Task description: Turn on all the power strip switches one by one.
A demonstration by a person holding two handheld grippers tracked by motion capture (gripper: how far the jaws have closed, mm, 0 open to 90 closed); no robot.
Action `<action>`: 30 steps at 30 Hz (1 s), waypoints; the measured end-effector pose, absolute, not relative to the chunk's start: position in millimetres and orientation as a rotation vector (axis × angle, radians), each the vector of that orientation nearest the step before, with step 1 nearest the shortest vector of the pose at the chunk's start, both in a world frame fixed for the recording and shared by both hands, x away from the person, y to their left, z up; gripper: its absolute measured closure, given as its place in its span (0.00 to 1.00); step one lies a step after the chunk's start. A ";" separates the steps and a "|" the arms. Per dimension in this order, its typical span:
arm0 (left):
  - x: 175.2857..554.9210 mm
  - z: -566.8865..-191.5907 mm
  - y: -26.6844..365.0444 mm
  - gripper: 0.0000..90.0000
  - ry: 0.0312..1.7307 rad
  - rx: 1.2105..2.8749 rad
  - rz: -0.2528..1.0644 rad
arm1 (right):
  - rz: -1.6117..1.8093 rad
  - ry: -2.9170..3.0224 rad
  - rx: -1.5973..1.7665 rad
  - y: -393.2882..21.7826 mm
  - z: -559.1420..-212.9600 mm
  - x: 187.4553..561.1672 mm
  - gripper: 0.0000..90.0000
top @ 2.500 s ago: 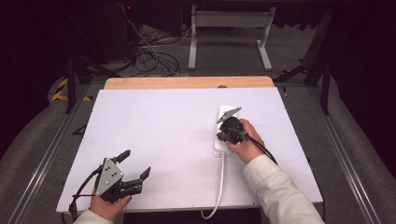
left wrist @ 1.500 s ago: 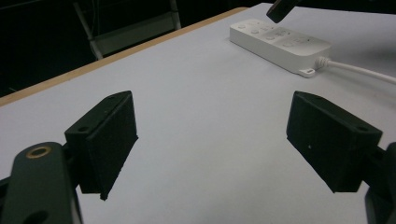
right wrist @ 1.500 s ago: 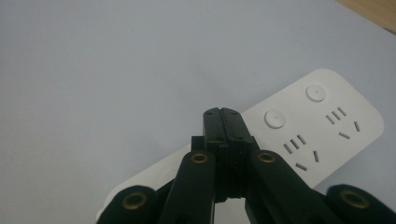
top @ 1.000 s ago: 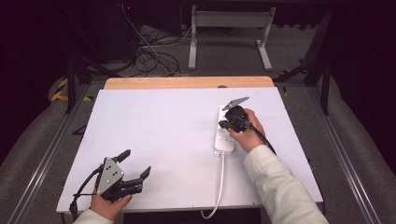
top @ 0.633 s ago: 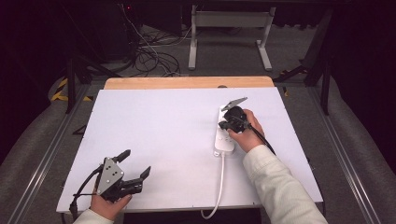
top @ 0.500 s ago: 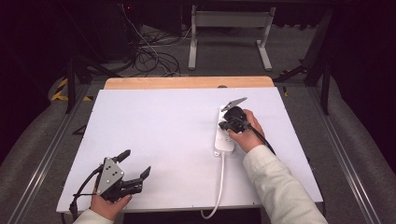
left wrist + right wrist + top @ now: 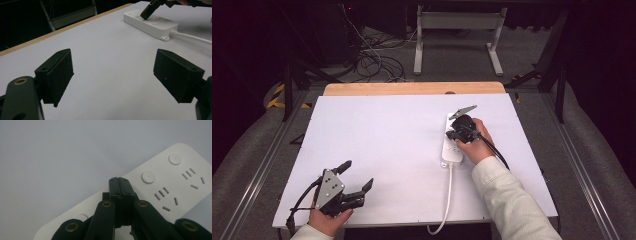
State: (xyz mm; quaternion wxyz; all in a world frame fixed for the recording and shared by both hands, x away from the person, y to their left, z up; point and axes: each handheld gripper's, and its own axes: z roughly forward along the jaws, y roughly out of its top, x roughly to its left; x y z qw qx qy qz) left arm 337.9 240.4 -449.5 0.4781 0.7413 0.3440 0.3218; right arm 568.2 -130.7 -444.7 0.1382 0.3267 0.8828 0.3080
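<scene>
A white power strip (image 7: 451, 153) lies on the right half of the white table (image 7: 387, 135), its white cable (image 7: 446, 200) running off the front edge. My right gripper (image 7: 450, 134) is shut, with its tips down on the strip's top face. In the right gripper view the closed tips (image 7: 119, 181) rest on the strip (image 7: 180, 192) beside a round button (image 7: 148, 177). My left gripper (image 7: 357, 175) sits open and empty near the front left corner. The left gripper view looks between its wide jaws (image 7: 112, 75) toward the strip (image 7: 160, 25) and the right gripper (image 7: 146, 13).
A wooden strip (image 7: 412, 88) borders the table's far edge. Behind it stand a metal frame (image 7: 457, 35) and loose cables (image 7: 372, 60) on the floor. Grey rails (image 7: 267, 160) run along both sides of the table.
The right gripper has shifted a little farther along the power strip, away from the person, then stayed still for the last second. The left gripper has not moved.
</scene>
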 end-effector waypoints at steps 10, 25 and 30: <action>337.9 -449.4 240.5 0.18 0.836 1.811 0.789 | 0.866 2.547 0.946 -128.2 -445.4 566.9 1.00; 337.8 -449.4 240.7 0.18 0.838 1.810 0.784 | 0.870 2.545 0.988 -128.3 -446.1 568.2 1.00; 337.4 -449.2 240.6 0.18 0.838 1.808 0.782 | 0.853 2.541 0.977 -126.6 -446.8 567.2 1.00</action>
